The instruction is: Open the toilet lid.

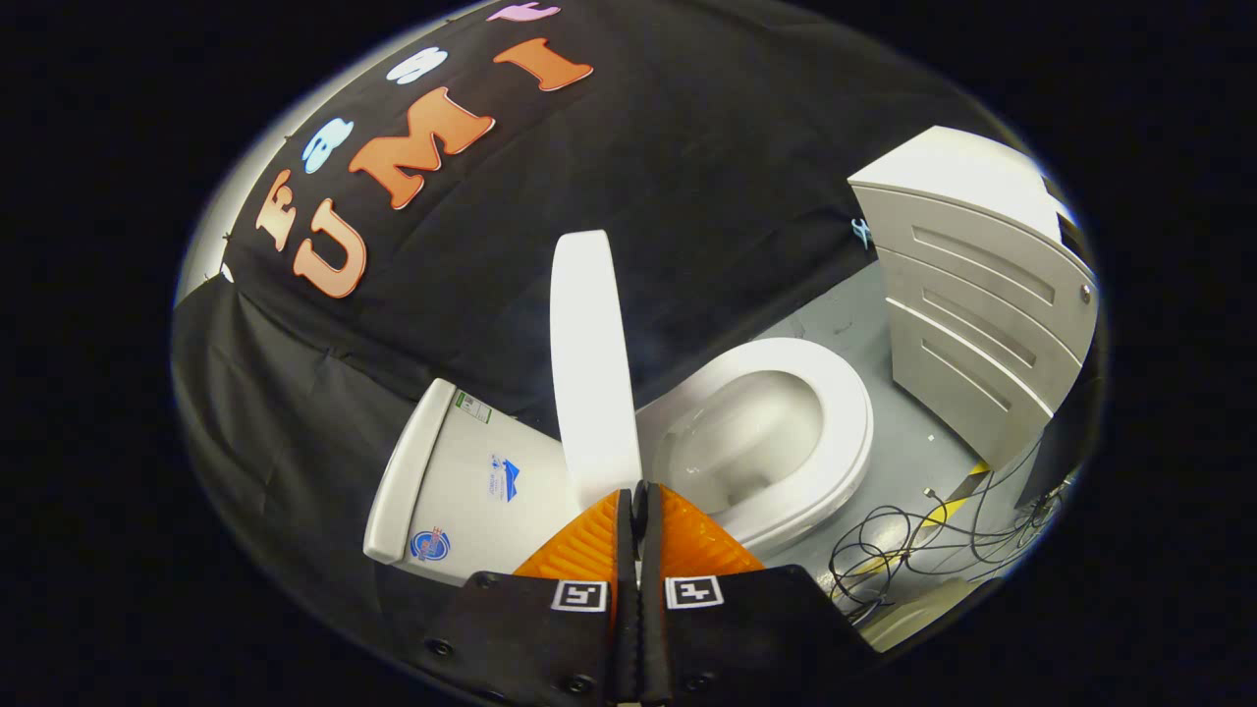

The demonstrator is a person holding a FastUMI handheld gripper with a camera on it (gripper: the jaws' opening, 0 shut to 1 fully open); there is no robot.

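The gripper (639, 496) is clenched, fingertips at the raised toilet lid's (589, 363) near edge, seat (845, 412) exposed beside it

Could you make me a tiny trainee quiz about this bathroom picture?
1. True or false: the toilet lid stands raised, leaving the bowl uncovered.
2. What lies on the floor beside the bowl? A) towels B) cables C) a bucket
3. Fill in: the tongs are ___, their tips just short of the lid's edge.

Key: 1 true; 2 B; 3 shut, with nothing seen between the fingers.
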